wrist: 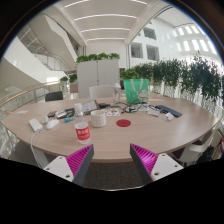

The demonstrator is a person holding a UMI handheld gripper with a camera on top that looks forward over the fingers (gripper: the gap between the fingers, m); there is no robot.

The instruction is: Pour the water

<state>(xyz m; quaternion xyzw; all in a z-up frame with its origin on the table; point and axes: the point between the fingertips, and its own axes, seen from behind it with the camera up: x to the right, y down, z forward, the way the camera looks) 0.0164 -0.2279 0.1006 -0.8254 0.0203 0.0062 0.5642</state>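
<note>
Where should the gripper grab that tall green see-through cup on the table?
Probably around its middle, coming in level from the near side. The tall green see-through container stands upright on the round wooden table, far beyond the open gripper, so its sides should fit between the fingers. Whether it has a handle is too small to tell.

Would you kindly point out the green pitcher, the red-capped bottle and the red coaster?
green pitcher point(134, 91): gripper view, middle of its body.
red-capped bottle point(83, 129): gripper view, its side.
red coaster point(123, 123): gripper view, its centre.
</note>
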